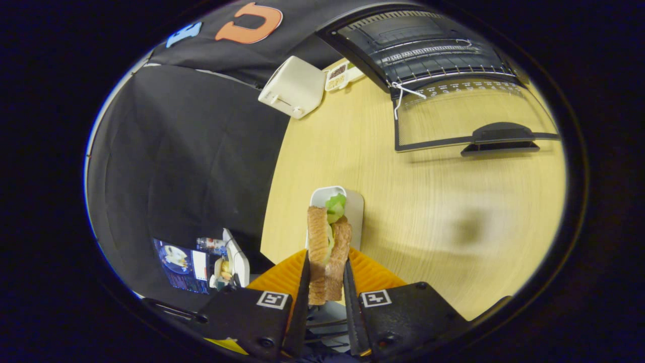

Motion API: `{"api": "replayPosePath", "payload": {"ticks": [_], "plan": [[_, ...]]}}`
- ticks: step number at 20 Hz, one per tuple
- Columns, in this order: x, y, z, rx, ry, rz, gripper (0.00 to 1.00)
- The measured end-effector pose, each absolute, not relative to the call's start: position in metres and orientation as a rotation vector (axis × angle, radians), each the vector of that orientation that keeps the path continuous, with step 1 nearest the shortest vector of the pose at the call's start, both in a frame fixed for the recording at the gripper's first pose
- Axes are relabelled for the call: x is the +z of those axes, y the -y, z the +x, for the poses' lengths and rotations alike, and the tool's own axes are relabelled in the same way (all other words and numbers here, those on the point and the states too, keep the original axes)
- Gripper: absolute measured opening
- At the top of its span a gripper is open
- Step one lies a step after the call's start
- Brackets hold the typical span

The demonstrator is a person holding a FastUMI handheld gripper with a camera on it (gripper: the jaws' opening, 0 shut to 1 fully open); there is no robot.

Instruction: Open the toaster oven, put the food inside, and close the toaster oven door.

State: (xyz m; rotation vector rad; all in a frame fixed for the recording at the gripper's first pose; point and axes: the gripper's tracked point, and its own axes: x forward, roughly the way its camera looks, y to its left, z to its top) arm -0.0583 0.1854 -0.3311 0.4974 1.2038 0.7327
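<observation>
Pale wood worktop (403, 201) fills the booth, with the toaster oven (428, 50) well beyond the jaws, its door (453, 121) already dropped open. The gripper (326, 282) has its jaws clamped on the sandwich (327, 252), which stands upright between them above a small white tray (355, 206). Judged step: carrying the food; next it must travel forward onto the rack (433, 63).

The claw (326, 275) pinches a toasted lettuce sandwich (328, 252) above a white tray (355, 212) on the pale wooden bench (428, 201); beyond, the black toaster oven (428, 55) stands open, its glass door (468, 118) apparently lowered flat.
</observation>
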Motion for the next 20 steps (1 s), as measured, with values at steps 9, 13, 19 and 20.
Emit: {"api": "replayPosePath", "payload": {"ticks": [9,13,19,20], "plan": [[-0.294,-0.179,-0.06,0.76,-1.122,0.613,0.39],[-0.277,-0.169,-0.044,0.744,-1.059,0.751,0.39],[-0.259,-0.135,0.011,0.627,-0.887,1.013,0.39],[-0.26,-0.125,0.022,0.595,-0.855,1.044,0.39]]}}
